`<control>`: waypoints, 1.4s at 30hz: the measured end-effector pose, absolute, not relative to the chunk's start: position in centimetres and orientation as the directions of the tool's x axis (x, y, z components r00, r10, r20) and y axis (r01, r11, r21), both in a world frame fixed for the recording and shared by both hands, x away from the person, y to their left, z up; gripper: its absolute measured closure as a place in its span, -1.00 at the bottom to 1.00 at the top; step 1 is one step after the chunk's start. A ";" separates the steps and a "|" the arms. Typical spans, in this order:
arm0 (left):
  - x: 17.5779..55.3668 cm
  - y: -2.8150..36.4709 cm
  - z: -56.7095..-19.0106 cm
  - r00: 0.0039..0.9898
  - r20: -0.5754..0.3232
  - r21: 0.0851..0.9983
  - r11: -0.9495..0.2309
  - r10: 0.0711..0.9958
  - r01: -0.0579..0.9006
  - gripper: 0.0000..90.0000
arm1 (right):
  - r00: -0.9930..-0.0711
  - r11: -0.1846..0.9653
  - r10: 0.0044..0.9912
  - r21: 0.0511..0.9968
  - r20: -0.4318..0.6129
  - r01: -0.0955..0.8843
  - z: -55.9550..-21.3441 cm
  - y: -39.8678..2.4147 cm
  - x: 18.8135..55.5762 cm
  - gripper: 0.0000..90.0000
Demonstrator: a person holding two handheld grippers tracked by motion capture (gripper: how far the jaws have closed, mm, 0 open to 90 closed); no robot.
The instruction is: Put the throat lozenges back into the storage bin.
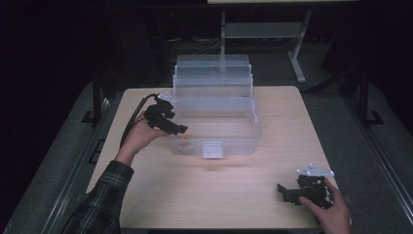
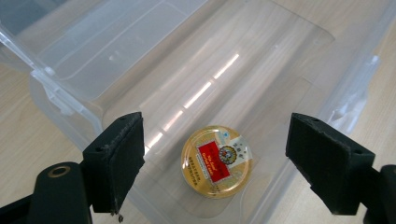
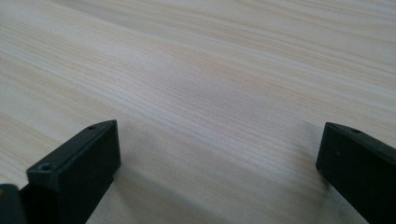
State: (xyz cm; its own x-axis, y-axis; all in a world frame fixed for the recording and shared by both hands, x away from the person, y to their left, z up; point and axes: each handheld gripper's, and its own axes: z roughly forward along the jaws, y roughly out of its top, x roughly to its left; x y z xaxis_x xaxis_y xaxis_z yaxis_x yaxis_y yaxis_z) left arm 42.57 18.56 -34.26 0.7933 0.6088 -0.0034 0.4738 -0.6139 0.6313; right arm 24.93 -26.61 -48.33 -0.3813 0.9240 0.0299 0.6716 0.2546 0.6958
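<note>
One clear plastic storage box sits in the upper middle of the high view with its lid thrown back, and one small round jar with a gold lid and red label lies on the box's floor, low in the centre of the left gripper view. The left gripper hangs over the box's left rim, jaws spread wide on either side of the jar (neither pad touching it). The right gripper, one of two, rests at the lower right on the wooden table, jaws spread and holding nothing.

jar lid | red label | print too small to read
</note>
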 end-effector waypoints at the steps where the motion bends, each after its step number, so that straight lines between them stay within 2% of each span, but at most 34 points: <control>1: 42.5 18.6 -34.2 0.792 0.001 0.635 -0.612 0.611 0.471 -0.58 | -0.381 0.255 0.924 0.696 0.030 0.672 -48.3 -26.6 24.9 -1.00; 6: 41.9 19.1 -33.8 0.793 0.004 0.644 -0.608 0.609 0.464 -0.58 | -0.381 0.255 0.924 0.696 0.030 0.672 -48.3 -26.6 24.9 -1.00; 16: 40.5 20.2 -33.8 0.778 0.011 0.663 -0.587 0.628 0.464 -0.74 | -0.381 0.255 0.924 0.696 0.030 0.672 -48.3 -26.6 24.9 -1.00; 42: 36.9 22.6 -35.5 0.767 0.002 0.673 -0.568 0.642 0.474 -0.75 | -0.381 0.254 0.924 0.696 0.030 0.672 -48.3 -26.6 24.9 -1.00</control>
State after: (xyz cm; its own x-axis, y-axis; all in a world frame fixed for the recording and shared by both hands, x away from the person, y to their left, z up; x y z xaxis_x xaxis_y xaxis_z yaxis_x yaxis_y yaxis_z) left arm 36.92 22.59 -35.50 0.7665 0.6422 0.0022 0.4738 -0.5678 0.6731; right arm 24.93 -26.60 -48.33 -0.3811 0.9240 0.0301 0.6717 0.2543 0.6958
